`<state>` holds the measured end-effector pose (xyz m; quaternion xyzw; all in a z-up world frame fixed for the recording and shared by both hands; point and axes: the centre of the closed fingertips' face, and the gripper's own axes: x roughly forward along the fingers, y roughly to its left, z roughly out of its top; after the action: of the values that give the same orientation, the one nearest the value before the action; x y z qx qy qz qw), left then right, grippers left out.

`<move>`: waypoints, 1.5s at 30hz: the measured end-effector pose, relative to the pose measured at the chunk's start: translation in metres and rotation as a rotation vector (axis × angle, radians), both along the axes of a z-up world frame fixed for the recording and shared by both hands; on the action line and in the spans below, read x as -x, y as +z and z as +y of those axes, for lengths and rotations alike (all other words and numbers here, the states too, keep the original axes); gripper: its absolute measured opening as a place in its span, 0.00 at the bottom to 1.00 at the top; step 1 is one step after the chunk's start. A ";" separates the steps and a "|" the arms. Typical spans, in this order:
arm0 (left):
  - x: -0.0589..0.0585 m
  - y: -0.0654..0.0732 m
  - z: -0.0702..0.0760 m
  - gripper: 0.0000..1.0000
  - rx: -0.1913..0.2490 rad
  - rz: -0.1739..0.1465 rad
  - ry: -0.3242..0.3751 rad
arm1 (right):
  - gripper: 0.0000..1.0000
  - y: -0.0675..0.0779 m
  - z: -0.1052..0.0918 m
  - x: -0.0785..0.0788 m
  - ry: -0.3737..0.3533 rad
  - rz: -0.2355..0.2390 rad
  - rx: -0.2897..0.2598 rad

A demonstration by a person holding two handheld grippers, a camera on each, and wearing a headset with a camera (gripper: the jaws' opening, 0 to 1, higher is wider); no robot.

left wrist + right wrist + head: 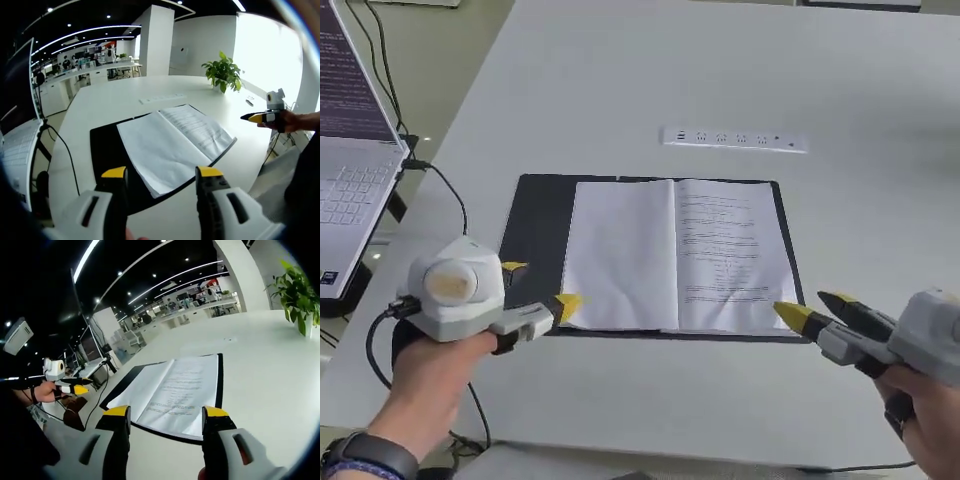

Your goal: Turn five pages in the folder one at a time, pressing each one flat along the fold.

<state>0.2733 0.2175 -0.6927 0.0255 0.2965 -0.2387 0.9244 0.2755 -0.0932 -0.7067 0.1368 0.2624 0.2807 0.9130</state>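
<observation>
A black folder [535,225] lies open on the white table [720,70], with a blank left page [620,255] and a printed right page [730,255]. In the left gripper view the folder [107,150] lies just ahead of the jaws. The right gripper view has the folder [125,377] ahead too, printed page [182,392] nearest. My left gripper [542,290] is open at the folder's near left corner, holding nothing. My right gripper [812,308] is open just off the near right corner, also holding nothing. The left gripper [162,174] and right gripper [166,412] show wide gaps between yellow fingertips.
A white power strip [735,139] lies on the table beyond the folder. A laptop [350,170] stands at the left edge, with black cables [450,195] trailing toward the folder. A potted plant [223,74] stands at the table's far end.
</observation>
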 end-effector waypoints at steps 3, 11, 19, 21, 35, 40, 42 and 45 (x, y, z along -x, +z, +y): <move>0.005 0.006 -0.001 0.58 0.022 -0.010 0.010 | 0.60 -0.001 -0.004 0.007 -0.017 0.008 0.008; 0.017 0.015 0.008 0.69 0.054 -0.027 0.041 | 0.65 0.007 -0.013 0.024 -0.067 0.007 0.017; 0.022 0.015 0.013 0.72 0.061 -0.025 0.065 | 0.66 0.015 -0.014 0.027 -0.083 -0.005 0.011; 0.022 0.015 0.012 0.72 0.063 -0.025 0.068 | 0.66 0.015 -0.015 0.026 -0.084 -0.006 0.011; 0.018 0.004 -0.019 0.73 0.044 -0.019 -0.019 | 0.67 0.008 -0.017 0.033 -0.046 0.008 0.041; 0.011 0.005 -0.025 0.73 0.053 -0.024 -0.034 | 0.67 0.005 -0.022 0.036 -0.064 0.019 0.035; 0.009 0.005 -0.027 0.73 0.056 -0.025 -0.038 | 0.67 0.004 -0.023 0.037 -0.065 0.021 0.037; 0.005 0.004 -0.029 0.73 0.055 -0.024 -0.052 | 0.67 0.004 -0.024 0.039 -0.070 0.023 0.039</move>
<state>0.2678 0.1880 -0.6885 0.0108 0.2781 -0.2703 0.9217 0.2363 -0.1174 -0.7027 0.1313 0.2734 0.2420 0.9217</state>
